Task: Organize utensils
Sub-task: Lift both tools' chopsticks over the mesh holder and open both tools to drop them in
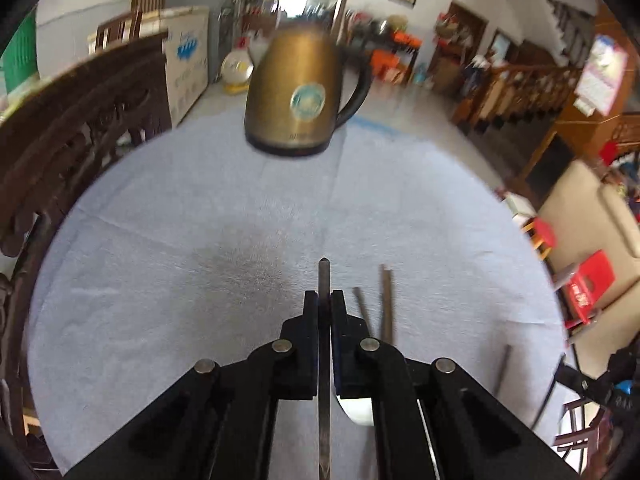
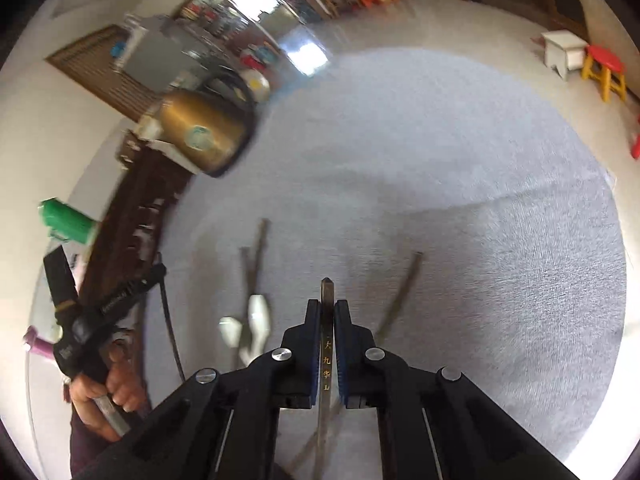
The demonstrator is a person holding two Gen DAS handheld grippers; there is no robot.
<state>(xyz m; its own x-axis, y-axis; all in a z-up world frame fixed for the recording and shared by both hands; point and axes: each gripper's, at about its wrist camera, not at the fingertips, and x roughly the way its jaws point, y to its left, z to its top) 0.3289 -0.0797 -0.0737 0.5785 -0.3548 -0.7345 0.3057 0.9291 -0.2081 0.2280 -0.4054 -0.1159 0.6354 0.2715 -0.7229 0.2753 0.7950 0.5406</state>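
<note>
My left gripper is shut on a dark chopstick that runs straight forward between its fingers above the blue-grey cloth. Two more chopsticks lie on the cloth just right of it, and a white spoon shows under the right finger. My right gripper is shut on a dark chopstick with gold characters. In the right wrist view loose chopsticks and white spoons lie to its left, and another chopstick lies to its right.
A bronze kettle stands at the far side of the round table; it also shows in the right wrist view. A dark carved wooden chair lines the table's left edge. The person's other hand and gripper handle are at the left.
</note>
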